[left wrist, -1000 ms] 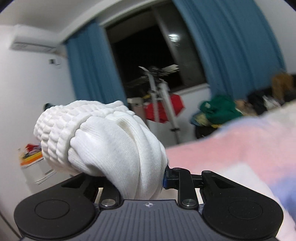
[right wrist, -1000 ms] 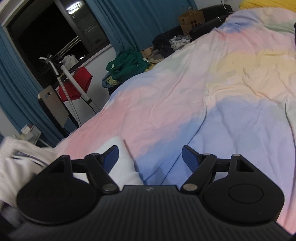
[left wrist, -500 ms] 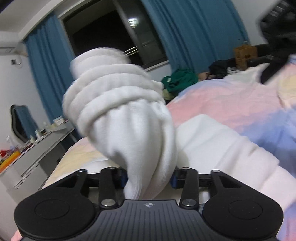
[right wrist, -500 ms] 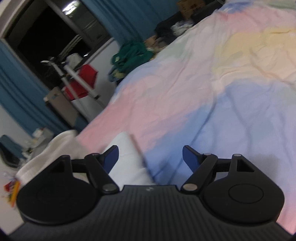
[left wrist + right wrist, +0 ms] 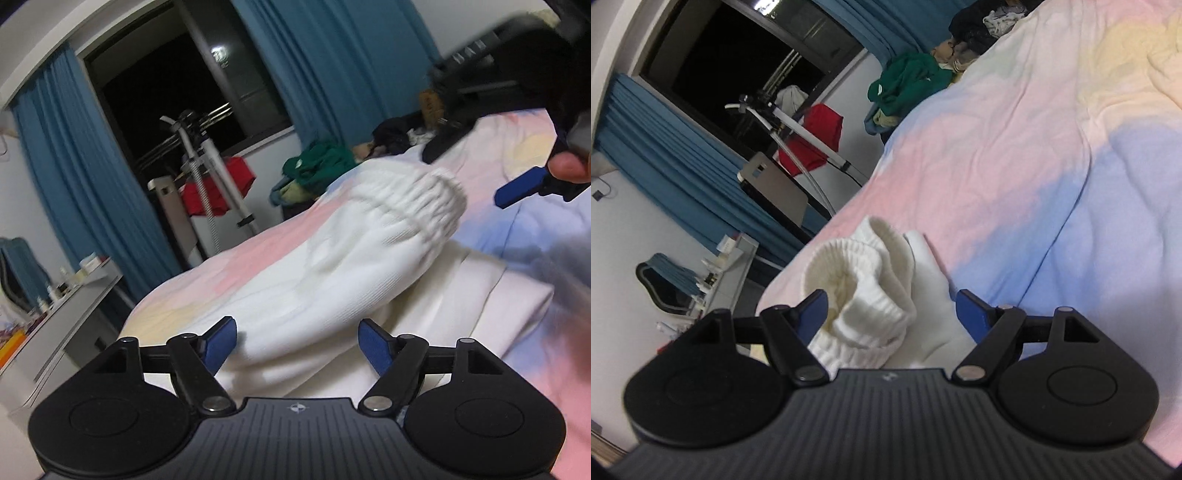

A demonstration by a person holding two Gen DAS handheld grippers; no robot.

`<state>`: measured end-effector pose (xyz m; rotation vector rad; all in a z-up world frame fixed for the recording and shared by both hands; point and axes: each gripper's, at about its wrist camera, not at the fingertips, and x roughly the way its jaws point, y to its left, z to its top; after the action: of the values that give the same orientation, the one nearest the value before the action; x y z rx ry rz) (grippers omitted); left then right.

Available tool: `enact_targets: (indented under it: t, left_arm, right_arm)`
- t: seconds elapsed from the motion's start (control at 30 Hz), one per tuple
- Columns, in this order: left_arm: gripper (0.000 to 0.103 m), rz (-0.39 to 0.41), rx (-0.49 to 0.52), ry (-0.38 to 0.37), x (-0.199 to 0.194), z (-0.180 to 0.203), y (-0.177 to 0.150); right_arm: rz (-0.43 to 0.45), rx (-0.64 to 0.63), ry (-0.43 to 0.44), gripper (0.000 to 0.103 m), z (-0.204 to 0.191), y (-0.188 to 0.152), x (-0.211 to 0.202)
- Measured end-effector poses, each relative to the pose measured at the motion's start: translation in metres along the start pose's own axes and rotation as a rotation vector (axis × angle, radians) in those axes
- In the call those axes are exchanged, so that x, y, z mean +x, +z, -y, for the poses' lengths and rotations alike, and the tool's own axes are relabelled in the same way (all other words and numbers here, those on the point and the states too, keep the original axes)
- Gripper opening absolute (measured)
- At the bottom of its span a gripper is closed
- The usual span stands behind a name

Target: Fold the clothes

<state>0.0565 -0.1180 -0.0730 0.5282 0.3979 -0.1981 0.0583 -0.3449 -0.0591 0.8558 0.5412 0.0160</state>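
Observation:
A white knit garment with a ribbed elastic cuff (image 5: 369, 251) lies bunched on a folded white cloth (image 5: 461, 295) on the pastel bedspread (image 5: 1015, 147). My left gripper (image 5: 297, 341) is open, its blue pads on either side of the garment's near end without pinching it. My right gripper (image 5: 890, 314) is open just above the cuff opening (image 5: 857, 291). It also shows at the upper right of the left wrist view (image 5: 517, 110), blurred.
Beyond the bed's far edge stand a drying rack with a red garment (image 5: 812, 140), a pile of green and dark clothes (image 5: 908, 85), blue curtains (image 5: 332, 62) and a dark window. A desk with small items (image 5: 74, 284) is at left.
My left gripper has opened and let go of the white garment, which has dropped onto the folded cloth. My right gripper has come down over the cuff.

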Motion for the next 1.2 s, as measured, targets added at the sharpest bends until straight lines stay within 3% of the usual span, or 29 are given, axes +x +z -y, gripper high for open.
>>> enact_targets:
  t: [0.07,0.2,0.43,0.67,0.8,0.97,1.07,1.2]
  left_arm:
    - [0.075,-0.038,-0.035,0.0,-0.014,-0.023,-0.011]
    - [0.075,-0.079,-0.128,0.019,-0.002,-0.057,-0.022]
    - [0.075,-0.103,-0.216,0.015,0.004,-0.086,-0.022]
    - [0.076,-0.095,-0.236,0.026,-0.024,-0.073,-0.031]
    - [0.077,-0.078,-0.241,0.031,-0.032,-0.071,-0.036]
    - [0.082,-0.084,-0.232,0.068,-0.03,-0.083,-0.04]
    - [0.084,-0.099,-0.248,0.06,-0.028,-0.096,-0.042]
    - [0.088,-0.135,-0.299,0.044,-0.018,-0.114,-0.046]
  right_arm:
    - [-0.008,-0.009,0.011,0.079,-0.004,-0.002,0.003]
    - [0.008,-0.032,-0.013,0.079,-0.01,-0.006,0.007]
    - [-0.03,0.057,0.115,0.082,-0.005,-0.011,0.011]
    - [-0.093,-0.085,0.024,0.082,-0.027,-0.033,0.036]
    - [-0.016,-0.12,0.0,0.081,-0.037,-0.038,0.046]
    - [-0.007,-0.186,-0.055,0.058,-0.04,-0.04,0.05]
    - [-0.009,-0.141,-0.046,0.049,-0.034,-0.036,0.044]
    - [0.024,-0.132,0.002,0.046,-0.032,-0.033,0.031]
